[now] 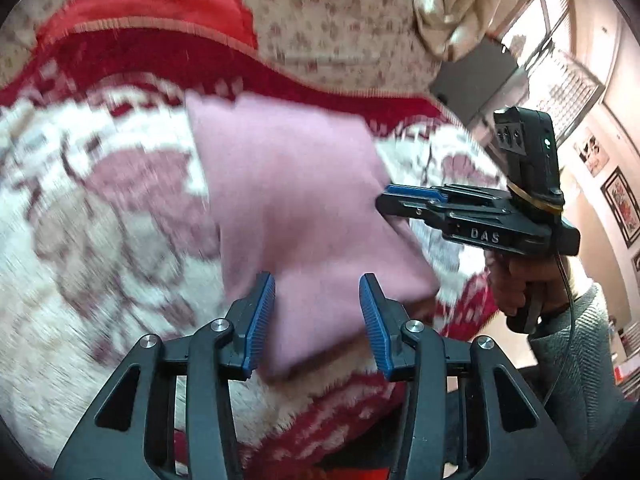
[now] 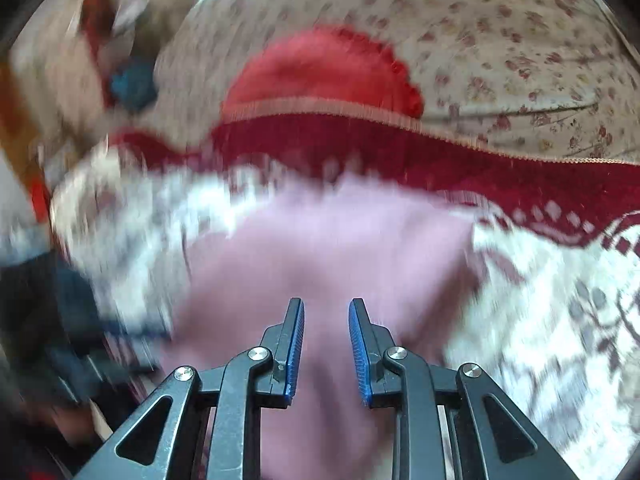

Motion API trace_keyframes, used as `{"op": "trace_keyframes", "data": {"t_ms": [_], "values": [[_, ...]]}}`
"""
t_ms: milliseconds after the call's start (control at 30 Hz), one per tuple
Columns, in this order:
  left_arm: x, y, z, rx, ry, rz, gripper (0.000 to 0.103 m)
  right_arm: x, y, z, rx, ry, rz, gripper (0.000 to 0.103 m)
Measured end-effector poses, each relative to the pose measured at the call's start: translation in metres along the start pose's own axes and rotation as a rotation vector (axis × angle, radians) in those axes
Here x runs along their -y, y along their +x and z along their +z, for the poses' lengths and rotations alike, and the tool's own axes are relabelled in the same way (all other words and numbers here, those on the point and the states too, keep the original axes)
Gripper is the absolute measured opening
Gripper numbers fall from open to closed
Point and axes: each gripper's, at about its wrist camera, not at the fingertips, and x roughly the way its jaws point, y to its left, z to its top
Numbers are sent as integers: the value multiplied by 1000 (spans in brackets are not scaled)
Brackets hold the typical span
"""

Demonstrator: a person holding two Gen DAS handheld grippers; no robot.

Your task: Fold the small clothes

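A pink cloth (image 1: 292,200), folded into a long strip, lies on the red and white patterned blanket (image 1: 100,208). My left gripper (image 1: 316,278) hovers over the cloth's near end. Its blue pads (image 1: 260,320) stand apart and nothing is pinched between them. My right gripper (image 1: 386,200), held by a hand in a grey sleeve, comes in from the right with its tips at the cloth's right edge. In the blurred right wrist view the right gripper (image 2: 326,302) is narrowly open above the pink cloth (image 2: 328,248), with a gap between its pads.
A red garment (image 1: 152,4) lies beyond the blanket on a cream flowered sheet (image 1: 320,20). A blue item (image 2: 132,84) and other clothes sit at the far left. A dark box (image 1: 476,80) and a window stand to the right.
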Motion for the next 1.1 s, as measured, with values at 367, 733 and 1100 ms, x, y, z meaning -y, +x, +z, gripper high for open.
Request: {"op": "trace_keyframes", "data": {"t_ms": [367,733,1100], "values": [[4,5,-10,-10,39,36,42,-43,-29,-41,-24,-108,24,24],[-17,-21,38,69,-74,47,50,28,-61,-36,157,237,16,39],[-14,-11,25,-9,-69,304,51,35,-67,-22,170,350,-109,39]]}}
